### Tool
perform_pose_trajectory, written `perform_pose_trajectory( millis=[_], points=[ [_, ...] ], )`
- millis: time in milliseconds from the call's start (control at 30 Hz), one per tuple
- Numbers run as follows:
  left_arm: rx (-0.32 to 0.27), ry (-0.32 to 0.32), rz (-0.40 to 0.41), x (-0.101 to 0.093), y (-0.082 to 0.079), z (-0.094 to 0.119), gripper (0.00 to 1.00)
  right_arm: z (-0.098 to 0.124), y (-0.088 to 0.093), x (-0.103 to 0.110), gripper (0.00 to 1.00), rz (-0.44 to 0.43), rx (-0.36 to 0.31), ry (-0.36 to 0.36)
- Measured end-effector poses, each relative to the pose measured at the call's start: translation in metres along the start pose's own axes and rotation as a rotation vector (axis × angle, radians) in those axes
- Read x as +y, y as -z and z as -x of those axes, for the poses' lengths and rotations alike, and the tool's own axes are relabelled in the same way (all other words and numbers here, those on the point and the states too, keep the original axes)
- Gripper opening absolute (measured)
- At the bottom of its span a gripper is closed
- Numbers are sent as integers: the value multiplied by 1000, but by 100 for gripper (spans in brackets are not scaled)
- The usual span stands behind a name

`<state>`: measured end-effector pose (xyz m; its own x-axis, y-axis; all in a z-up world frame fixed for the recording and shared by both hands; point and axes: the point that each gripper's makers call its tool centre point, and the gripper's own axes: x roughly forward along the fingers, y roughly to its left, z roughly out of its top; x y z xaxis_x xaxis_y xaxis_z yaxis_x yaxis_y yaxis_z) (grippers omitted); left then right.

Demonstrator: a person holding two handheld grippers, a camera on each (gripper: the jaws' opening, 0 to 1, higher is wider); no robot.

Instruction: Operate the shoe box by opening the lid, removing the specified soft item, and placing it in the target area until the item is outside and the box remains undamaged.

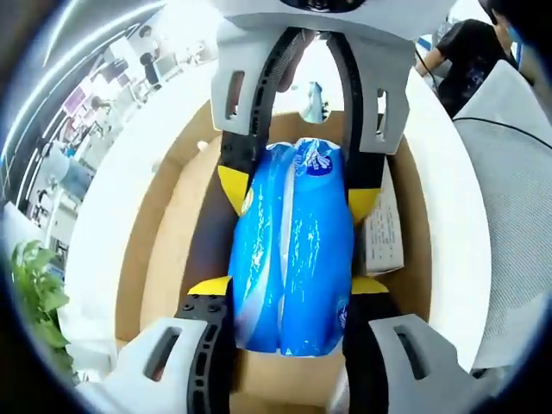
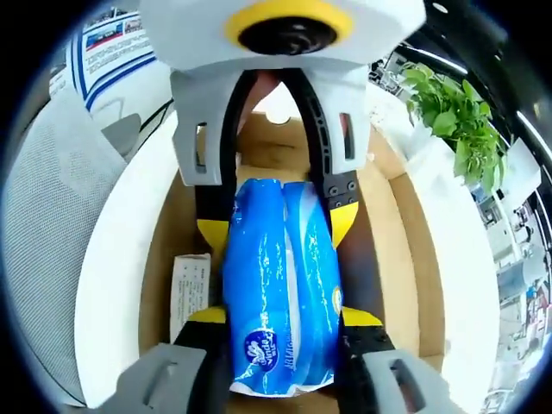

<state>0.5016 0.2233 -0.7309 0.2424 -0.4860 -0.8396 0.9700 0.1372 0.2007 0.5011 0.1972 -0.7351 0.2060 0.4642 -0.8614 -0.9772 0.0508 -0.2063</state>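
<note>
Blue, glossy plastic takes centre stage in the left gripper view: a soft pack of tissues [image 1: 293, 250] lies in the open shoe box [image 1: 164, 216], brown cardboard inside, white outside. The left gripper [image 1: 291, 289] rises from the bottom with its yellow-tipped jaws pressed to either flank of the pack, clamped on it. From the top of this view the right gripper [image 1: 297, 190] reaches in and pinches the far end the same way. Two grips, one at each end, look meant to keep a squashy pack from sagging on the lift. A small white leaflet [image 1: 384, 233] sits just beside the pack on the box floor, and a person [image 1: 466, 60] stands beyond the box.

Over to the right gripper view: the same crinkled wrapper fills the middle, printed label nearest the camera, jaws closed on its sides, and the opposite gripper grips the other end. A leafy green plant [image 2: 448, 112] stands well apart from the box. The pack is not out yet.
</note>
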Motion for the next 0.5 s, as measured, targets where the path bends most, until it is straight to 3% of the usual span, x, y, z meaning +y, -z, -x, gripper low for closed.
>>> perform_pose_trajectory(
  millis=[500],
  points=[
    [-27, -37, -50, -3, -27, 23, 48, 38, -6, 5, 42, 24, -2, 59]
  ],
)
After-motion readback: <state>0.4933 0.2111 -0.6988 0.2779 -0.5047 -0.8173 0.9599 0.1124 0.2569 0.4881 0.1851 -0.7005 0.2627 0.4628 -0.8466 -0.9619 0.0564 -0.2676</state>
